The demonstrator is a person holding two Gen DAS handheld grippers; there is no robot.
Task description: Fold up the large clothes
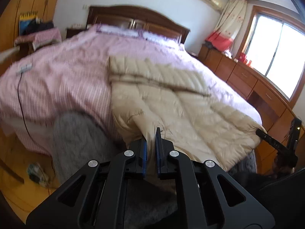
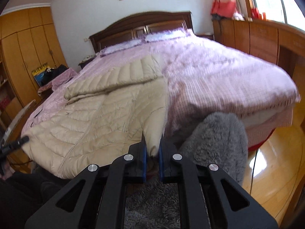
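Note:
A beige quilted down jacket lies spread on the pink striped bed cover, and its near edge is lifted off the foot of the bed. My left gripper is shut on one near corner of the jacket, with the fabric pinched between its blue pads. The right gripper is shut on the other near corner. Each gripper also shows in the other's view, the right gripper at the far right edge and the left gripper at the far left edge. A sleeve is folded across the jacket's far part.
A grey fluffy cover hangs over the foot of the bed below the grippers. A white power strip with a dark cable lies on the bed. Wooden cabinets line the window side, and a wardrobe stands opposite. The floor is wood.

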